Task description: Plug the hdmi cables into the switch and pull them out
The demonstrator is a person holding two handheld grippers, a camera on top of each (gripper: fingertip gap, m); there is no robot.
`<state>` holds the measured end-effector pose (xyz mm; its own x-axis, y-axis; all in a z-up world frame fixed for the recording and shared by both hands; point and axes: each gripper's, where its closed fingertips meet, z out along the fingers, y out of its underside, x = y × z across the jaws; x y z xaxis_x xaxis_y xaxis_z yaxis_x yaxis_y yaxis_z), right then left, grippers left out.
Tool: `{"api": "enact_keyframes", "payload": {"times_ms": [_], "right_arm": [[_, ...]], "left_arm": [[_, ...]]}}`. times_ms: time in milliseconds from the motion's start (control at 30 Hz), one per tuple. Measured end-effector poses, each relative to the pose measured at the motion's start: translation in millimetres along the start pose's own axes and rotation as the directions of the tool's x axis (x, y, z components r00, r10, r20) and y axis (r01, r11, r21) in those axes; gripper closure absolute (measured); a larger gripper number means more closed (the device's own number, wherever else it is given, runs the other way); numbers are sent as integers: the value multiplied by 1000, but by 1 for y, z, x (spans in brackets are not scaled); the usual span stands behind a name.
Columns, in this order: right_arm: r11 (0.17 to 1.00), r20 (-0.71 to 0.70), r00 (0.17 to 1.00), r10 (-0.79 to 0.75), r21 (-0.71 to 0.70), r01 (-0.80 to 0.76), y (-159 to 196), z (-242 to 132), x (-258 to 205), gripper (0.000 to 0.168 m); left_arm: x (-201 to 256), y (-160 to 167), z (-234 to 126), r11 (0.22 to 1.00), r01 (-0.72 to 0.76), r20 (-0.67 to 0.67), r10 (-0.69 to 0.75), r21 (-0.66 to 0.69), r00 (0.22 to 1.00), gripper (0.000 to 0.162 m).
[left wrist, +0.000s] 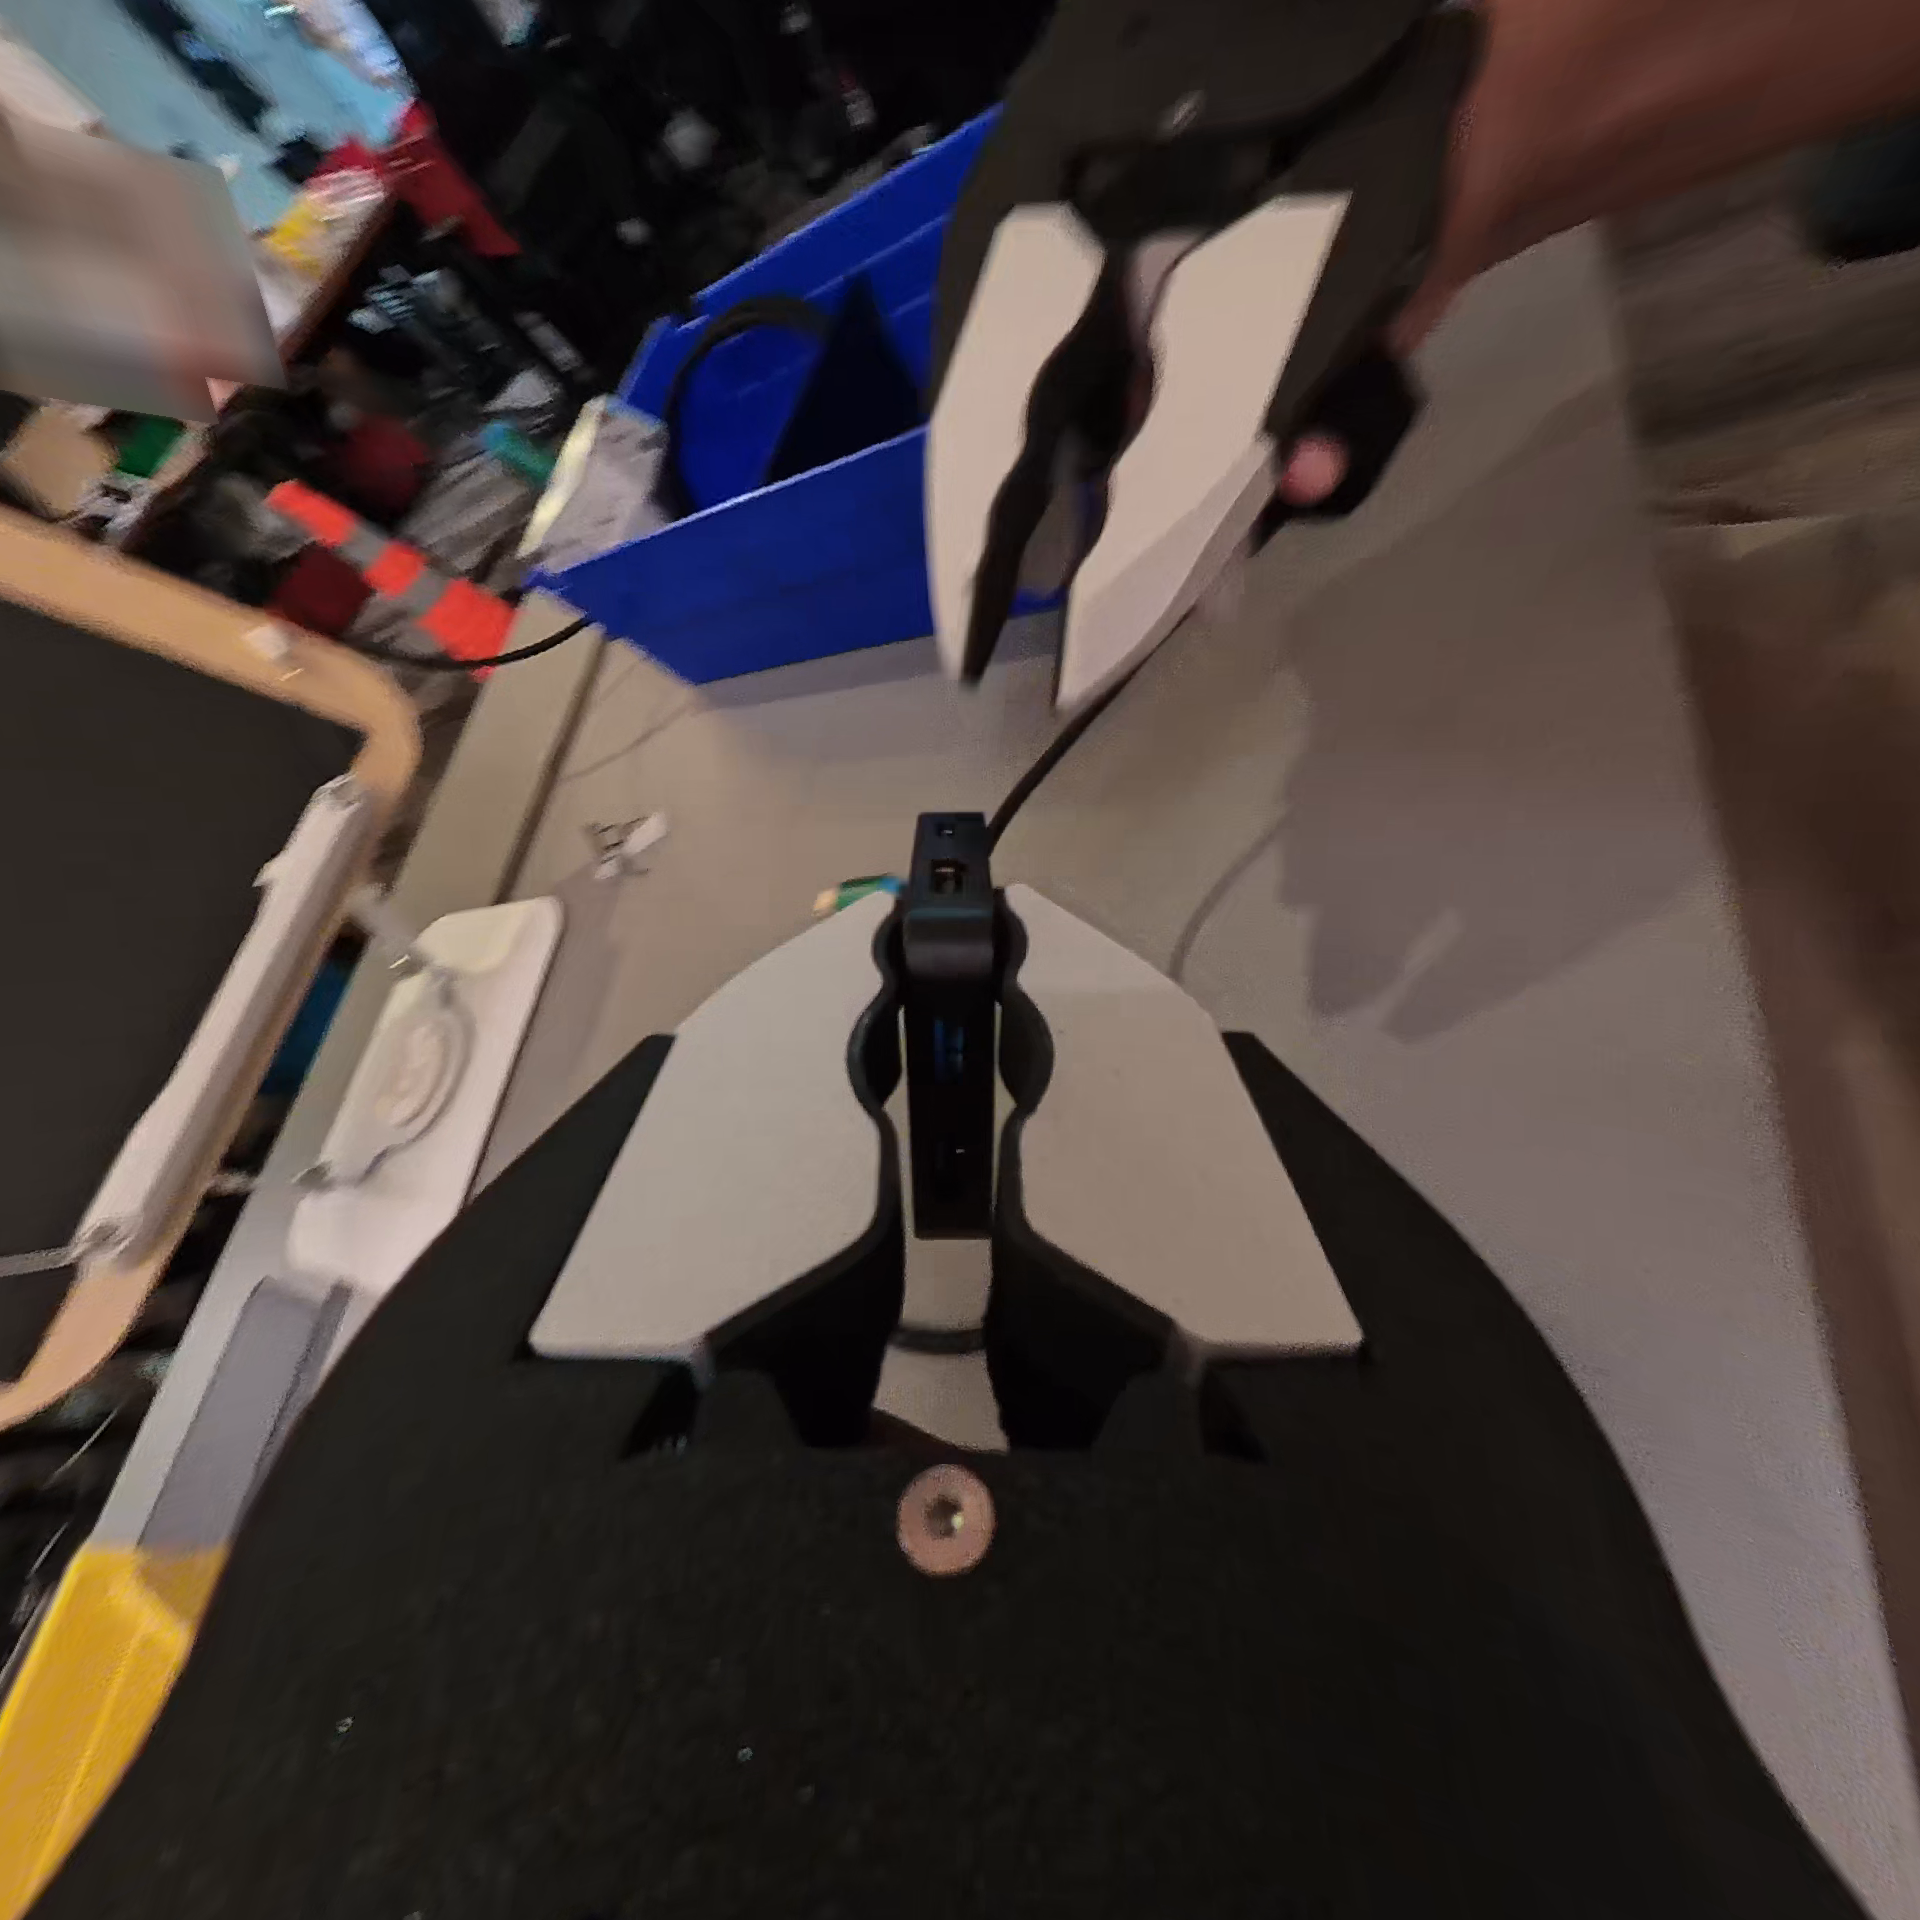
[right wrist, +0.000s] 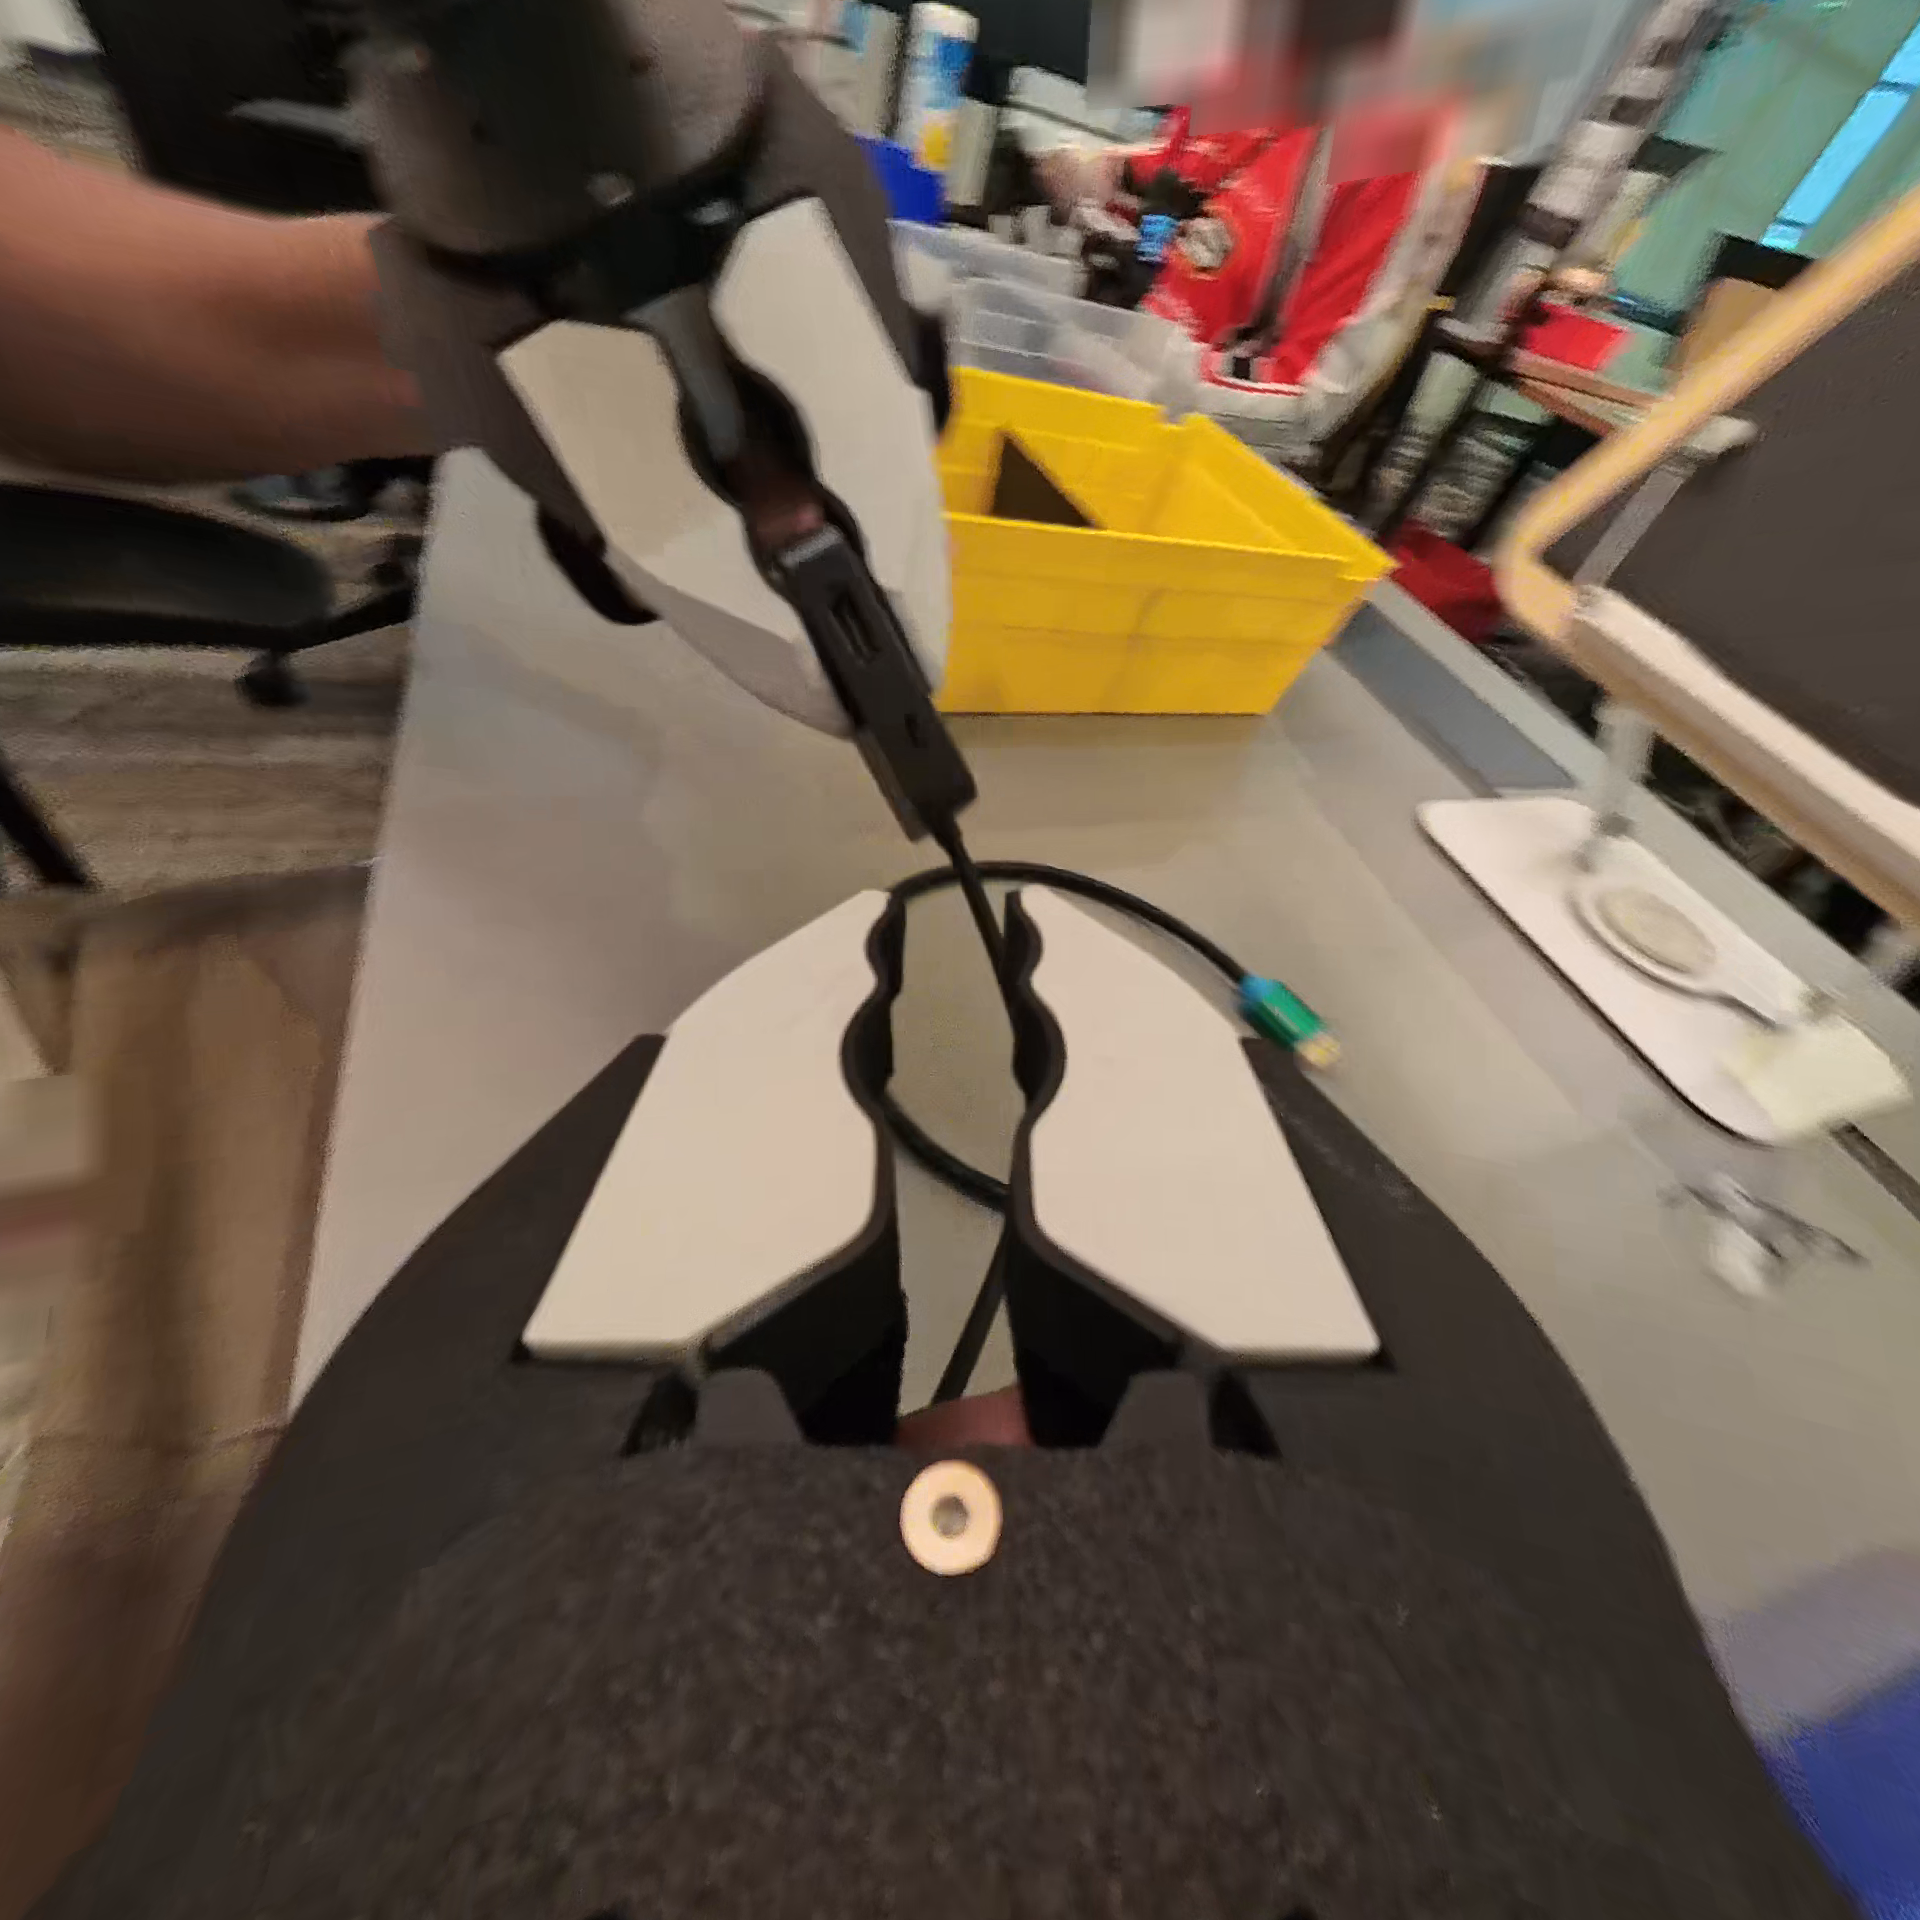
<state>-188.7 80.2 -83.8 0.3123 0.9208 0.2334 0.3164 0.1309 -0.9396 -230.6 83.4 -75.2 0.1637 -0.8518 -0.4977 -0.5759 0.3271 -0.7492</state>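
Left gripper fingers clamped on a black switch held edge-up, thin black cable running toward one o'clock, right gripper beyond with fingers apart, blue bin at eleven o'clock on the grey bench

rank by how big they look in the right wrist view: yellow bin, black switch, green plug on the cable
1. yellow bin
2. black switch, though it is nearer the camera
3. green plug

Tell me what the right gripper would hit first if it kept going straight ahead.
Probably the black rectangular switch held by the left gripper; its thin black cable already runs between the right gripper fingers. Depth is unclear.
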Motion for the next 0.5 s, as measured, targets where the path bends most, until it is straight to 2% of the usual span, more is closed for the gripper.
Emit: {"api": "enact_keyframes", "payload": {"times_ms": [133, 200, 300, 367, 433, 500], "right_arm": [[986, -273, 948, 164, 22, -164, -9, -31, 43, 146], [953, -316, 899, 302, 67, -297, -6, -39, 44, 148], [864, -405, 784, 471, 36, -502, 27, -32, 42, 140], [819, -508, 689, 517, 59, -571, 48, -27, 48, 133], [773, -554, 609, 567, 104, -626, 62, -16, 54, 130], [738, -620, 549, 560, 72, -671, 83, -2, 61, 128]], "left_arm": [[-49, 17, -2, 997, 63, 227, -51, -44, 972, 149], [-71, 23, -3, 994, 64, 325, -32, -89, 945, 149], [-96, 21, 3, 994, 20, 435, 30, -109, 900, 148], [-109, 17, 11, 996, 20, 496, 25, -84, 868, 148], [-117, 16, 22, 998, -11, 534, 41, -59, 844, 148], [-122, 20, 30, 999, -15, 580, 31, -32, 814, 148]]}}
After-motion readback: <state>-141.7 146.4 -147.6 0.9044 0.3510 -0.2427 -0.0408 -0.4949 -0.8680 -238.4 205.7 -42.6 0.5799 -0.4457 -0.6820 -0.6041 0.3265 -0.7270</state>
